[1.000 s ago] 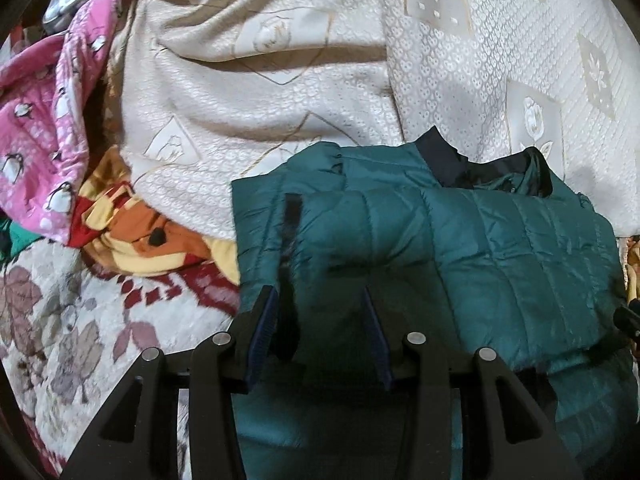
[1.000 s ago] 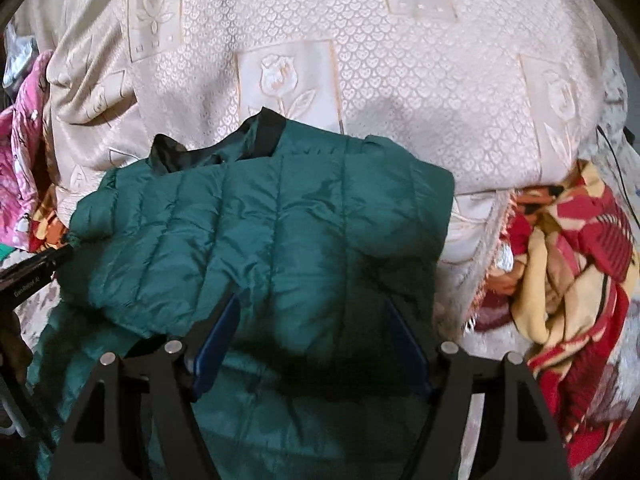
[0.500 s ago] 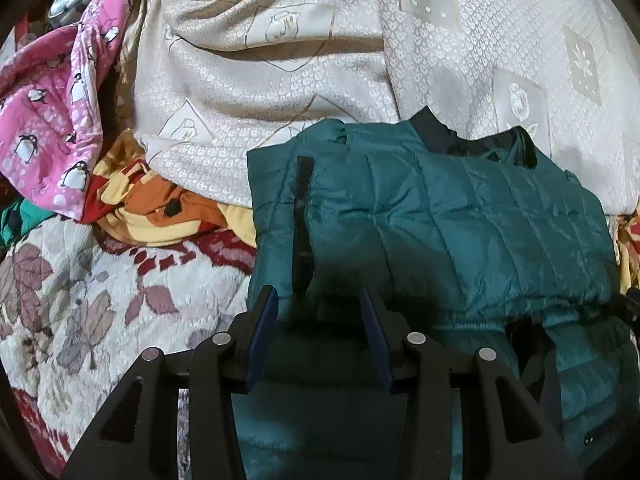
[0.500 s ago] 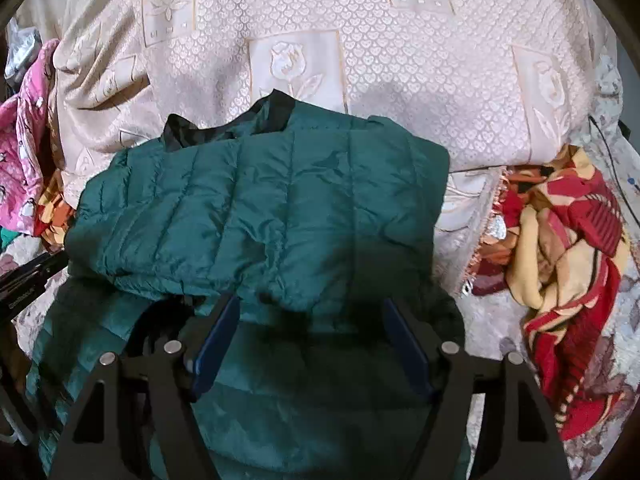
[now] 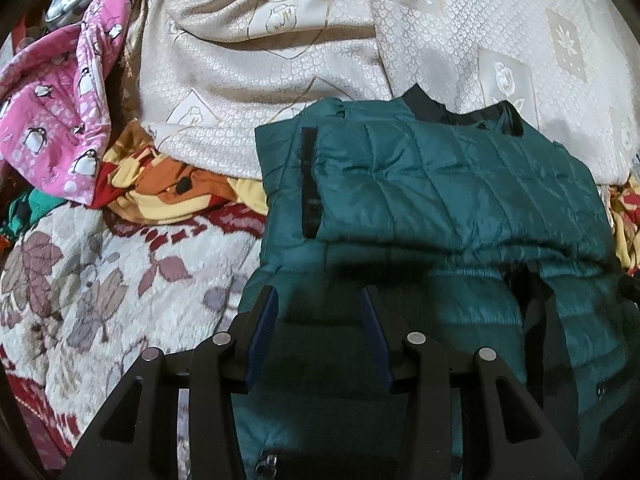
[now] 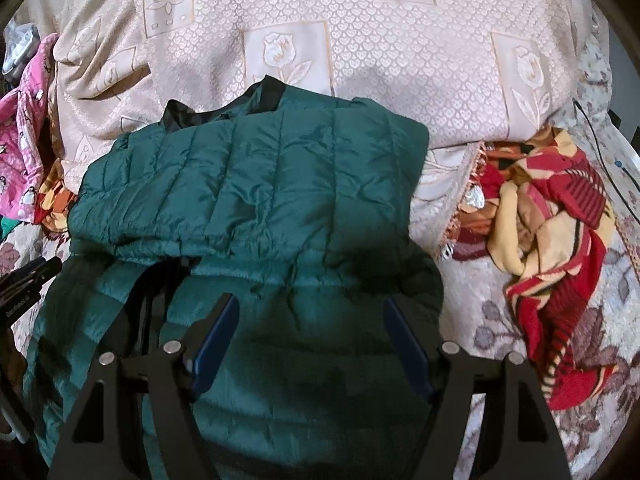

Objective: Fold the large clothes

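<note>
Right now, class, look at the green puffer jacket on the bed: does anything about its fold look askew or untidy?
Yes. The green puffer jacket has its upper part doubled over the lower, but the folded edge runs crooked and wrinkled, and a dark strap or lining shows in a gap below it on the left. The black collar sticks out unevenly at the top.
</note>
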`<move>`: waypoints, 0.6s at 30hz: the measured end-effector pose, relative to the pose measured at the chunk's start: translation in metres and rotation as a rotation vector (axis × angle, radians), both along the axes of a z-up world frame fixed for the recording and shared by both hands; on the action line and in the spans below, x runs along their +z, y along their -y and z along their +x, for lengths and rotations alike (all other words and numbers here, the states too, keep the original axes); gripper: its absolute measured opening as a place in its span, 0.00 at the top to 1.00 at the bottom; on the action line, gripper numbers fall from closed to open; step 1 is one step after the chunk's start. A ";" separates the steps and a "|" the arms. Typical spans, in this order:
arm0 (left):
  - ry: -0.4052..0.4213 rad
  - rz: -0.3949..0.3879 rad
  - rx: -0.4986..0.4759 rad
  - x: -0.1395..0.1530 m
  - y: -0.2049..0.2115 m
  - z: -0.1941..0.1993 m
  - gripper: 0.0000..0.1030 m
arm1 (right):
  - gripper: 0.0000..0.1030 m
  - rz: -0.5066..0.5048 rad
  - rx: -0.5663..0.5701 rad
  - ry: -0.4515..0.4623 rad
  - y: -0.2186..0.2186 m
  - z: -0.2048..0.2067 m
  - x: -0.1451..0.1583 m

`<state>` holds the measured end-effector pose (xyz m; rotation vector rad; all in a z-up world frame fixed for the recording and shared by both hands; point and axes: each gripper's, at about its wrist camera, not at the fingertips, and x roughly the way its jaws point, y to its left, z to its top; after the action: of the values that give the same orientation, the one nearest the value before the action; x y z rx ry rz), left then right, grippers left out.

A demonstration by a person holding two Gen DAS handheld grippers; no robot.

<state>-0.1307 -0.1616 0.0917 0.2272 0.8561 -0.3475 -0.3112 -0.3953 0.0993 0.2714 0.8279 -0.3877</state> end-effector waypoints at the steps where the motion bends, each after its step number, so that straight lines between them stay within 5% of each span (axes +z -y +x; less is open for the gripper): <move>1: -0.004 0.003 -0.001 -0.001 -0.002 -0.003 0.79 | 0.24 0.002 0.002 -0.001 -0.001 -0.004 0.000; 18: -0.079 -0.014 -0.025 0.002 -0.054 -0.058 0.79 | 0.22 0.023 -0.008 -0.055 -0.012 -0.081 -0.011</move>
<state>-0.1885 -0.1073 0.0938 0.2122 0.9285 -0.3880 -0.3922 -0.3832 0.0881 0.2865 0.8864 -0.3949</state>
